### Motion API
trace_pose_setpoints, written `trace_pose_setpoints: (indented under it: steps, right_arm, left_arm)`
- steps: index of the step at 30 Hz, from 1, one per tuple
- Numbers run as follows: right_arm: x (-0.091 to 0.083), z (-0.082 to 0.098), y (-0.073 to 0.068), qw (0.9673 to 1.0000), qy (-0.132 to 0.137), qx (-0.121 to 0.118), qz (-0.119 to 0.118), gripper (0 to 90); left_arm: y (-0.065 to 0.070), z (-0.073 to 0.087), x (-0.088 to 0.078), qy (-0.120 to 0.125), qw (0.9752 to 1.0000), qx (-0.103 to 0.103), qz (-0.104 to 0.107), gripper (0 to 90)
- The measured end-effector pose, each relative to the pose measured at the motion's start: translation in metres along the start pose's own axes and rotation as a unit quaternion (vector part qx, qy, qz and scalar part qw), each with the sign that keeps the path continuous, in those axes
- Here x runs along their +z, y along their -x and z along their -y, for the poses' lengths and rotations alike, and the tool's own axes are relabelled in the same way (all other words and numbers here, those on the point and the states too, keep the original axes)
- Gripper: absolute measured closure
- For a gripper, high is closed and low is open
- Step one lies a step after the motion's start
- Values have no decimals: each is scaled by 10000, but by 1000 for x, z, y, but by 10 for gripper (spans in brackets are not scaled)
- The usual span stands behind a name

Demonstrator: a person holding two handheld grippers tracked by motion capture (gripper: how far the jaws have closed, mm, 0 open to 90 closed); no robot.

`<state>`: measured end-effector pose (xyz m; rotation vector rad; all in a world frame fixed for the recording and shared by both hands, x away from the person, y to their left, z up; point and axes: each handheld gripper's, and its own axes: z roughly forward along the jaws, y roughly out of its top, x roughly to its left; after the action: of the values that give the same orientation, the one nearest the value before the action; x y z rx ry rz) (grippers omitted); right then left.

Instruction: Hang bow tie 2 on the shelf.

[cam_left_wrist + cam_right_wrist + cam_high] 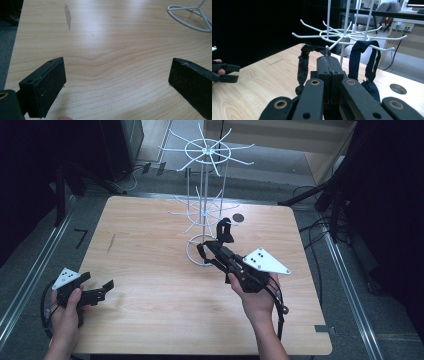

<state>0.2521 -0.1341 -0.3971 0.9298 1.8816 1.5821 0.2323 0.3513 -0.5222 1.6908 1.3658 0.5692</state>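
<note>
Brightness: the pale wooden table [150, 270] is evenly lit from overhead; surroundings fall into near-black.
Glare: a soft sheen on the wood in the left gripper view.
Shadows: faint, short.
Focus: the nearest black jaws are slightly soft in both gripper views.
Colour: cool, bluish cast.

The wire rack [202, 215] stands on the counter [150, 270] toward its far side, about midway across, its ring base [187, 17] resting on the surface. A round hole [238, 218] lies in the counter just right of the rack. The right gripper [220, 251] sits near and right of the rack, pointing at its lower hooks, with a dark strap [303, 67] between its fingers and a second strap [362, 62] hanging from a hook just beyond. The left gripper [100, 290] lies over the near left corner, well apart from the rack.
</note>
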Motion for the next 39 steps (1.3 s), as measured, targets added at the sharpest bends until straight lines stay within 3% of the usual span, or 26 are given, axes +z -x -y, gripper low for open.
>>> trace_pose_setpoints:
  steps: [39]
  right_arm:
    - [22, -13, 8, 9999, 39, 36, 117, 900]
  left_arm:
    - [0, 0, 0, 17, 10000, -11, 6, 16]
